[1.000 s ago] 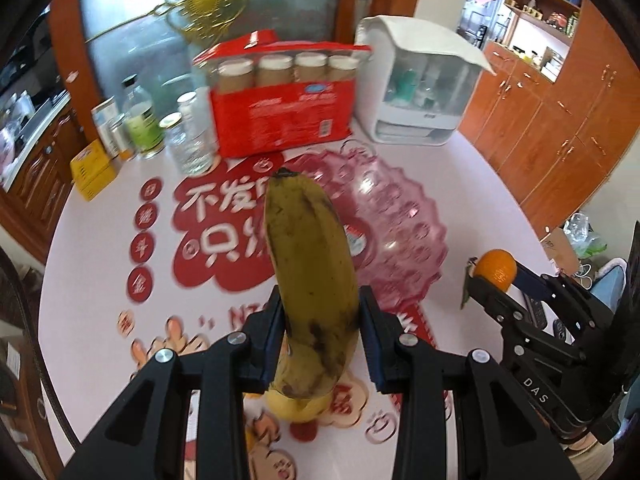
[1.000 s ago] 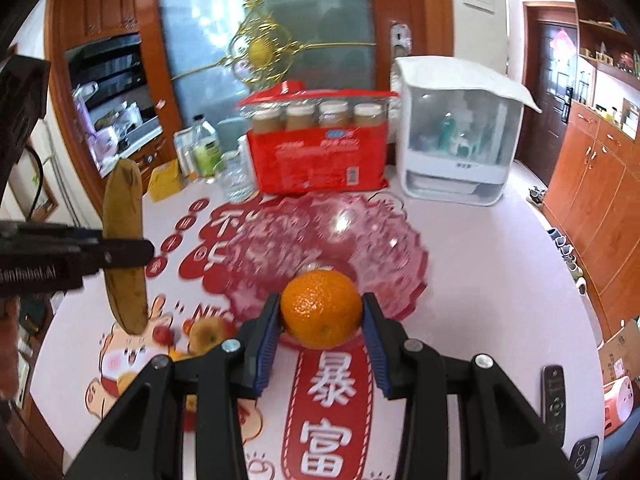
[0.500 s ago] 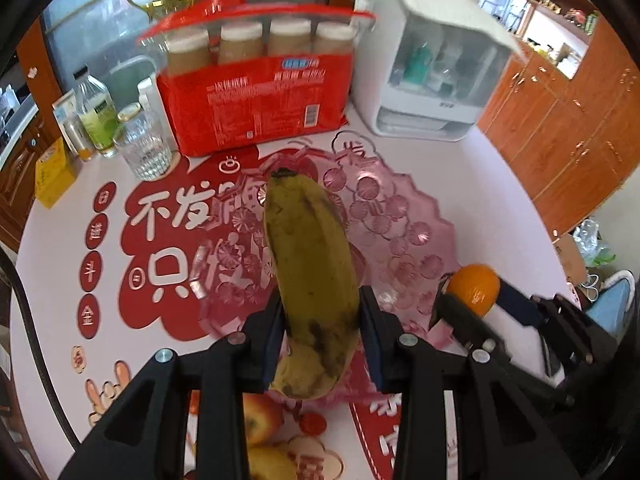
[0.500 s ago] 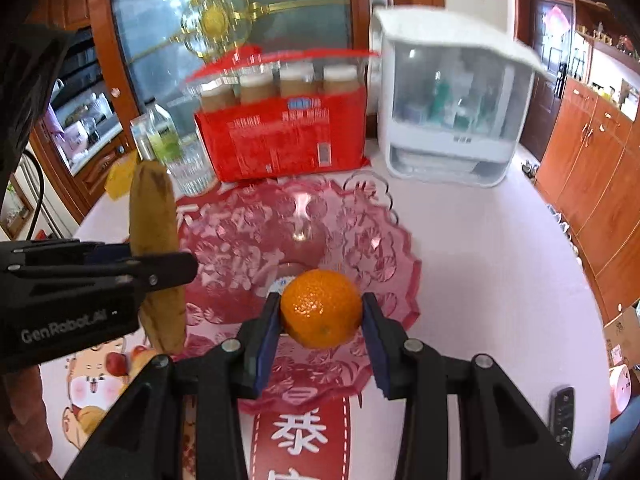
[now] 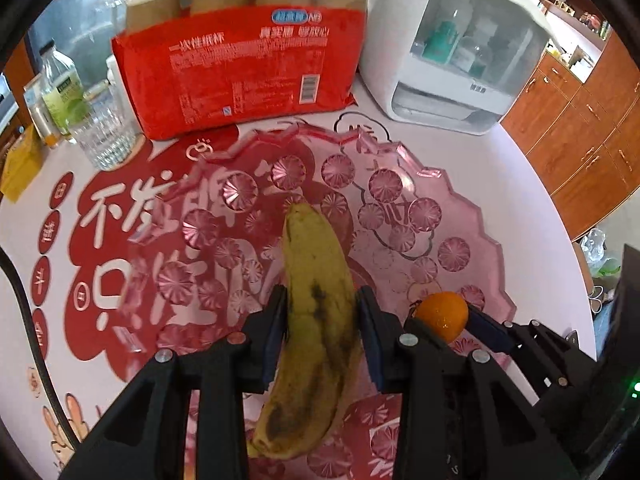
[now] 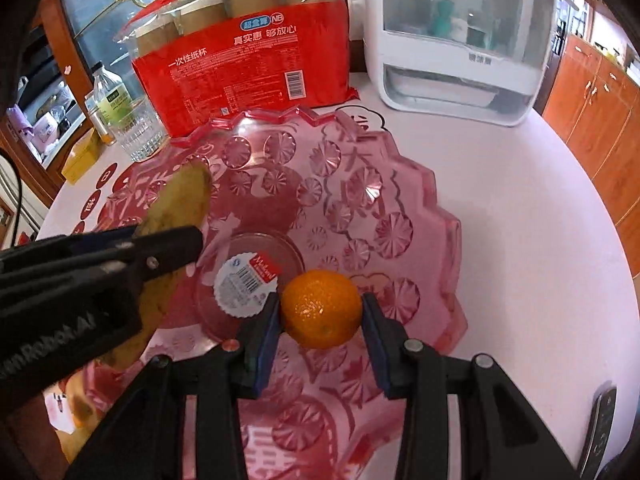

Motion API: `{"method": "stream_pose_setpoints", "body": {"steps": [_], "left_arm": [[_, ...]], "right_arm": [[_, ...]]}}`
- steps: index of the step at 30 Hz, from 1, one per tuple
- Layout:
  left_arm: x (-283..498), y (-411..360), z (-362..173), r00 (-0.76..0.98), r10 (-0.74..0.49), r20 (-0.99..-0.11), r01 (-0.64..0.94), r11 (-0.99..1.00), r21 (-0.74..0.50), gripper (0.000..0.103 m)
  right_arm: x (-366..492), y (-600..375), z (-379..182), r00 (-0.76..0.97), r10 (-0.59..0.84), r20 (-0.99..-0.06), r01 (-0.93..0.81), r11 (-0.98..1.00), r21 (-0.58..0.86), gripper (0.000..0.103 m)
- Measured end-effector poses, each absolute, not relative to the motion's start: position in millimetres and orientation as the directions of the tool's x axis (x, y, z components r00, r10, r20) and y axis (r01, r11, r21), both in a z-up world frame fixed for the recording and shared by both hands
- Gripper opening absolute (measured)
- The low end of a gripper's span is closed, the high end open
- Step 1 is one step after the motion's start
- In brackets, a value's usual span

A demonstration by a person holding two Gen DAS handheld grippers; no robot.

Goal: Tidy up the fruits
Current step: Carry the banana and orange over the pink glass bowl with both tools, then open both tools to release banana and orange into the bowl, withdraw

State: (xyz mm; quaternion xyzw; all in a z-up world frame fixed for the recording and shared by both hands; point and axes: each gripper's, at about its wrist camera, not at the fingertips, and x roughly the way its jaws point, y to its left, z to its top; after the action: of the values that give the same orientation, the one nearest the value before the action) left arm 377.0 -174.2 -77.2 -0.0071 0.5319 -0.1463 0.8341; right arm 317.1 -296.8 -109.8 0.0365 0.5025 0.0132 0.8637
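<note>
Left wrist view: our left gripper (image 5: 320, 332) jaws clench a spotted banana (image 5: 316, 320) over the pink glass bowl (image 5: 460, 208), its lower end cut off by the fingers. Beside it, our right gripper (image 6: 320, 320) jaws grip an orange (image 6: 320, 308) above the bowl's near side; whether either fruit touches glass we cannot tell.

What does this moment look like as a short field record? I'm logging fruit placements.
left hand-held gripper: shut on spotted yellow banana
right hand-held gripper: shut on round orange tangerine
target: pink scalloped glass bowl, both fruits held over it
bowl contents: only a label sticker visible
</note>
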Motion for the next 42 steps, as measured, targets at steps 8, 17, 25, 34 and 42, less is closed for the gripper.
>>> {"method": "stream_pose_setpoints", "body": {"steps": [8,17,25,34,42], "left_arm": [[382,-178,-103,0.340,-0.229,-0.912,0.218,0.963,-0.161,0.033],[365,-174,-70,0.458,-0.173,-0.872,0.235,0.970,-0.069,0.092],[354,-169,-61,0.467,-0.158,-0.870,0.234,0.971,-0.051,0.092],[344,-158,-62,0.477,-0.183,-0.859,0.224,0.971,-0.083,0.092],[331,-150,-54,0.513,-0.132,-0.848,0.215,0.976,-0.022,0.092]], "right_arm": [[323,-289,-116,0.465,0.048,-0.884,-0.034,0.999,0.036,0.043],[311,-284,-107,0.490,0.081,-0.868,-0.051,0.997,0.064,0.057],[304,-285,-98,0.517,0.065,-0.853,-0.032,0.998,0.056,0.057],[300,-288,-99,0.541,0.109,-0.834,0.001,0.992,0.130,0.057],[290,-272,-92,0.563,0.047,-0.825,-0.022,0.999,0.041,0.057]]}}
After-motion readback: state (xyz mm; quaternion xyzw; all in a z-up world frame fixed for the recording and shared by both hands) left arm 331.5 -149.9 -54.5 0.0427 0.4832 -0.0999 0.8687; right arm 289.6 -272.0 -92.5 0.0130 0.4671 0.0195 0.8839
